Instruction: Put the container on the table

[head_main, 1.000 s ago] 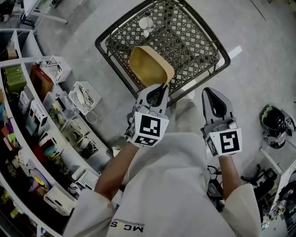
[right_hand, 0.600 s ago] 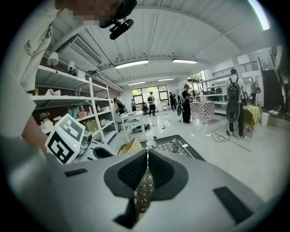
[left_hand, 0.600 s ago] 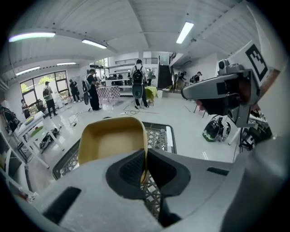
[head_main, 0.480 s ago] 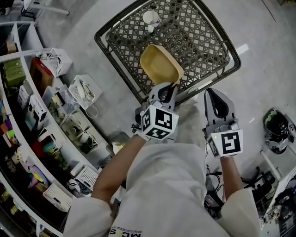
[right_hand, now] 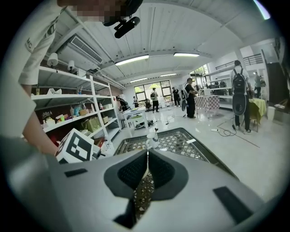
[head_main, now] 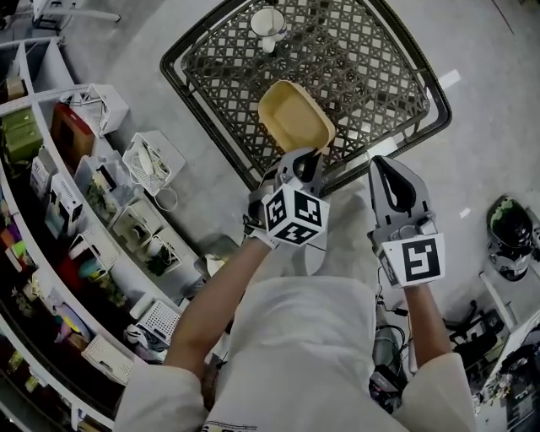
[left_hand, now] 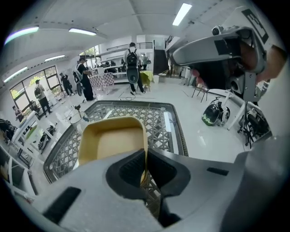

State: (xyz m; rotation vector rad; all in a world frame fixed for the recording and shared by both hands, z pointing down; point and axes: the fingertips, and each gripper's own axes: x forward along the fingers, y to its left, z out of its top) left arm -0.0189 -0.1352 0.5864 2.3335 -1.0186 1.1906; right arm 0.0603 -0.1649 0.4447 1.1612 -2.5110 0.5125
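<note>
Left tongs (head_main: 305, 155) are clamped on the near rim of a tan, tray-like container (head_main: 295, 115), one jaw inside the wall and one outside, as the left gripper view shows. The right tongs (head_main: 381, 165) are pressed together with nothing between them, just right of the frame's middle. The container hangs open side up and tilted over the near part of a dark lattice worktop (head_main: 371, 59) in the upper half of the head view. Whether its far end touches the lattice I cannot tell. A white cup (head_main: 268, 20) stands well apart at the worktop's far edge. The container looks light, thin-walled and fairly stiff, probably a little slick. A pinch on one edge lets it swing, so a deep hold at the middle of a wall seems safest, and it should sit flat on the lattice before release.
</note>
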